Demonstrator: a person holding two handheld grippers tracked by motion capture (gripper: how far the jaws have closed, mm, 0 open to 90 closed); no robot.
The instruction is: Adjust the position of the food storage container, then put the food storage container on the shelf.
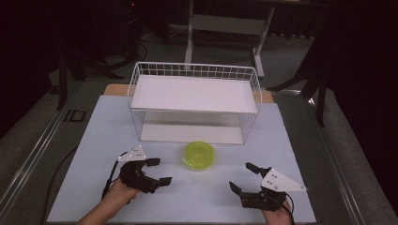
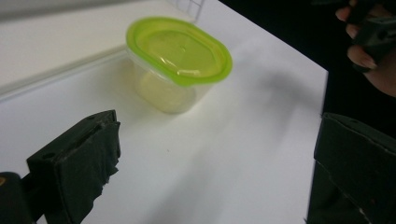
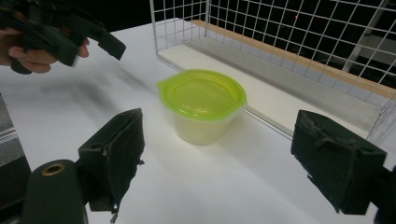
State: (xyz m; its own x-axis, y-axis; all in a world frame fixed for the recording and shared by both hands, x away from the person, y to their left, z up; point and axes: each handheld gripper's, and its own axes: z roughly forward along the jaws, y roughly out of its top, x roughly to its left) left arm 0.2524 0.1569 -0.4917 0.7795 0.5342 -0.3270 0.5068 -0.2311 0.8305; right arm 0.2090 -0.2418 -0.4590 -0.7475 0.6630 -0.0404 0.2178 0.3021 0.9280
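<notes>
White table [image 1: 94,136], wire rack [image 1: 195,101] behind green-lidded tub [image 1: 199,155], gaping tongs [image 1: 158,171] flanking

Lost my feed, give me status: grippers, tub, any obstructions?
Left gripper open, right gripper open, both empty. Tub lidded, upright on table between them, before rack. Path clear.

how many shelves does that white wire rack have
2. The upper shelf sits inside the white wire rack; the lower shelf lies at table level, just behind the green-lidded tub. None looks hidden.
</notes>
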